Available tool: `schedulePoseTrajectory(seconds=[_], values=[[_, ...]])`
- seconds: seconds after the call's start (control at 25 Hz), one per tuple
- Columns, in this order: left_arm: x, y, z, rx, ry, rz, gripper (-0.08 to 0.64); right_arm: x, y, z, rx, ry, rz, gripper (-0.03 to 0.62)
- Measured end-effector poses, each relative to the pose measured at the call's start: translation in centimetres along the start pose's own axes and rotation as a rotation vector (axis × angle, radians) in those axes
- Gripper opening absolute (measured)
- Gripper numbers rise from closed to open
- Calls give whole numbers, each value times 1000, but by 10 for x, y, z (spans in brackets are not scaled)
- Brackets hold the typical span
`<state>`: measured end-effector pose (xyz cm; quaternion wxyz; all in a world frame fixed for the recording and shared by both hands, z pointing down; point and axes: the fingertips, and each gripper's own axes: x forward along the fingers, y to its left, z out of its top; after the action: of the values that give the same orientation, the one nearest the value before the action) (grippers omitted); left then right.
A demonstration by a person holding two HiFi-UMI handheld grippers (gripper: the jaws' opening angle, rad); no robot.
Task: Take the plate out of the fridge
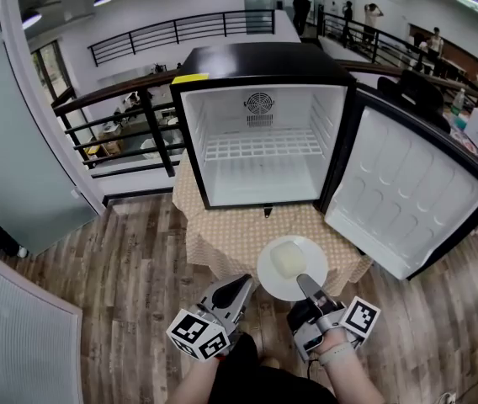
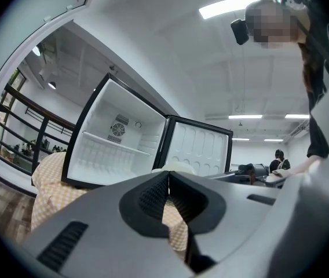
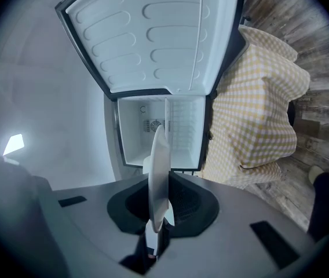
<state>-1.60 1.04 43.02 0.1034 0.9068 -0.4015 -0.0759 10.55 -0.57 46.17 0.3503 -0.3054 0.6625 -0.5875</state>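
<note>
A white plate [image 1: 292, 268] with a pale block of food on it is held out in front of the open black mini fridge [image 1: 262, 146]. My right gripper [image 1: 303, 283] is shut on the plate's near rim; in the right gripper view the plate [image 3: 157, 181] shows edge-on between the jaws. My left gripper [image 1: 244, 285] hangs to the left of the plate, shut and holding nothing. In the left gripper view the jaws [image 2: 167, 181] meet, with the fridge [image 2: 115, 135] beyond. The fridge interior is bare apart from a wire shelf [image 1: 260, 146].
The fridge stands on a small table with a yellow checked cloth [image 1: 231, 234]. Its door [image 1: 411, 192] swings wide to the right. Wood floor lies all around. A black railing [image 1: 121, 116] runs behind left, and a grey wall panel [image 1: 20, 141] stands at the left.
</note>
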Motion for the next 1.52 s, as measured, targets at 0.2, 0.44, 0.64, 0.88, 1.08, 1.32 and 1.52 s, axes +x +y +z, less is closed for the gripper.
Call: schedulePoseTrajectory(seconds=[0.2, 0.44, 0.64, 0.88, 1.08, 1.32, 1.52], values=[[-8, -4, -3, 3, 1, 6, 9, -6, -5, -4, 12, 2, -3, 49], [-10, -4, -2, 4, 11, 4, 9, -8, -9, -6, 20, -2, -6, 49], [-1, -6, 6, 22, 1, -28, 9, -6, -7, -2, 4, -6, 0, 49], [-4, -3, 12, 9, 11, -35, 10, -3, -5, -3, -1, -14, 2, 49], [-21, 5, 9, -6, 26, -8, 10, -4, -6, -10, 23, -29, 14, 50], [-34, 8, 8, -19, 31, 0, 9, -5, -5, -21, 21, -25, 23, 51], [-41, 9, 5, -26, 34, -8, 9, -6, -3, -32, 16, -20, 35, 51]])
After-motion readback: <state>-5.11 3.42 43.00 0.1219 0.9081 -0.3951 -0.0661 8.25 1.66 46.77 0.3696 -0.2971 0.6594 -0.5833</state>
